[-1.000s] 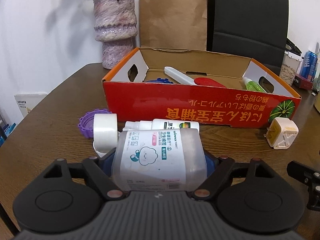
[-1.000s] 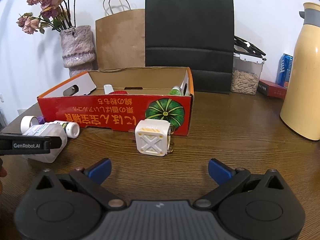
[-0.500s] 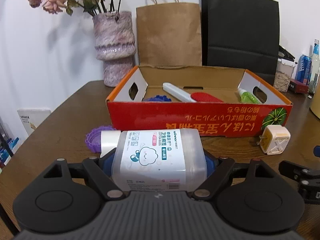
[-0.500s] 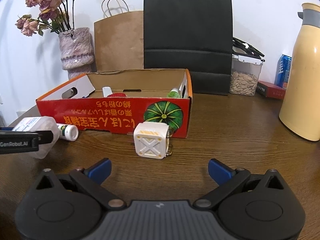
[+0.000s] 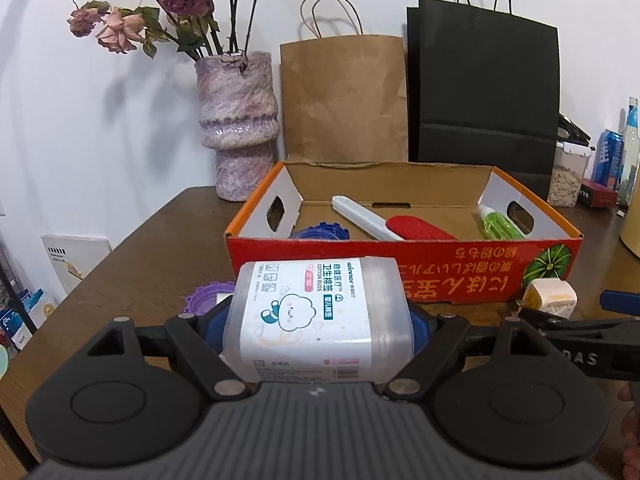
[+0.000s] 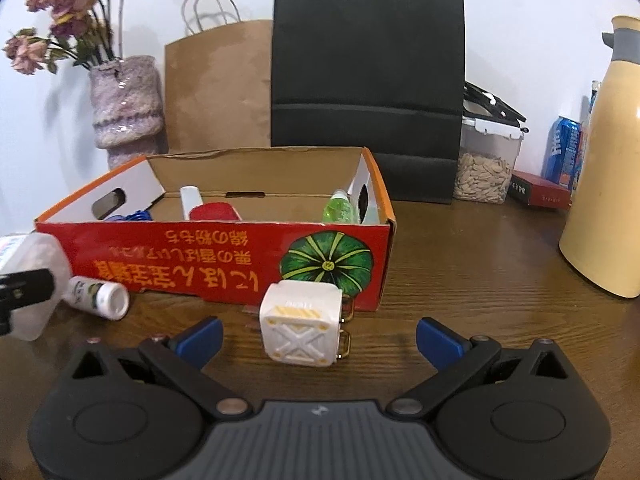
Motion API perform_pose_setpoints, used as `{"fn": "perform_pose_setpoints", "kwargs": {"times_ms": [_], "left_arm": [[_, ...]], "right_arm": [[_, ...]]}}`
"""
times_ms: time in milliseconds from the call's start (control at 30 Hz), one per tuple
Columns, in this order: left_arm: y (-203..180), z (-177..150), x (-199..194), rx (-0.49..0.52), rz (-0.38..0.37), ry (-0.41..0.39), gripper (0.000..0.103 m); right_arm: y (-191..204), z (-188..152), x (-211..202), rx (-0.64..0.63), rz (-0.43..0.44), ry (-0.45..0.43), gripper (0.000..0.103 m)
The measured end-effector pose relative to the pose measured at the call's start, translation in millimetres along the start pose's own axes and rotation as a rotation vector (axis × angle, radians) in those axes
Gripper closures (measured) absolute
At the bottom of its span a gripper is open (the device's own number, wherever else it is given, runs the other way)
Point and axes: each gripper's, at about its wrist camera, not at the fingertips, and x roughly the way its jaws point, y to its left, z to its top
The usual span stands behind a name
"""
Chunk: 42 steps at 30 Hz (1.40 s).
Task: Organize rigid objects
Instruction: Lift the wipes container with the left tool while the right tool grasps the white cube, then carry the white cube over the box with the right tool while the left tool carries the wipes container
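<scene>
1. Looking along the left gripper [image 5: 318, 320], its blue pads are clamped on either side of a clear cotton-bud tub [image 5: 316, 318], which lies sideways with its label up and sits lifted above the wooden table [image 5: 152, 248], in front of the red cardboard box [image 5: 400, 268].
2. That view looks down into the box: a white-handled red brush [image 5: 384, 226], a green bottle [image 5: 498, 224] by the right wall, and something blue and ridged [image 5: 320, 232] at the left end. A purple ring [image 5: 206, 298] shows on the table behind the tub.
3. The right wrist view gives what the left hides: a small white bottle [image 6: 100, 294] lying on the table beside the box front, and the tub from the side at the far left edge, off the tabletop.
4. The right gripper [image 6: 318, 334] has its jaws spread wide and holding nothing. A white cube-shaped charger [image 6: 302, 324] stands on the table just ahead, between the blue fingertips [image 6: 200, 336] but not touched by them.
5. Both grippers tilt gently downward toward the box. The left one is raised; the right one is low over the table.
6. A person's fingers [image 5: 630, 420] show at the right edge of the left view.
</scene>
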Motion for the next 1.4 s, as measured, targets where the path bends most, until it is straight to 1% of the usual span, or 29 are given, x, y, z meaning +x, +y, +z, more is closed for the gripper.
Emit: {"fn": "perform_pose_setpoints", "kwargs": {"times_ms": [133,233,267,333,367,467,600,867,1200,1400], "left_arm": [[2,2,1,-0.004,0.005,-0.008,0.02],[2,4,3,-0.005,0.011,-0.012,0.02],[3,4,4,-0.006,0.012,-0.012,0.02],[4,4,5,-0.008,0.012,-0.011,0.02],[5,5,6,-0.009,0.012,-0.01,0.02],[6,5,6,-0.01,0.013,-0.011,0.02],[7,5,5,-0.01,0.014,-0.012,0.02],[11,6,5,-0.02,0.017,-0.018,0.02],[15,14,1,-0.041,0.009,-0.039,0.02],[16,26,-3,-0.058,0.007,-0.075,0.02]], "right_arm": [[4,5,12,0.02,-0.021,0.013,0.003],[8,8,19,0.024,-0.034,0.031,0.01],[9,8,22,0.023,-0.037,0.042,0.015],[10,9,26,0.023,-0.031,0.067,0.029],[10,8,26,0.029,-0.01,0.07,0.04],[10,6,21,0.02,-0.014,0.056,0.045],[11,5,14,0.02,0.012,0.045,0.045],[23,4,-6,-0.024,0.076,-0.004,0.045],[30,14,-35,-0.051,0.135,-0.119,0.045],[33,23,-48,-0.068,0.158,-0.187,0.045]]}}
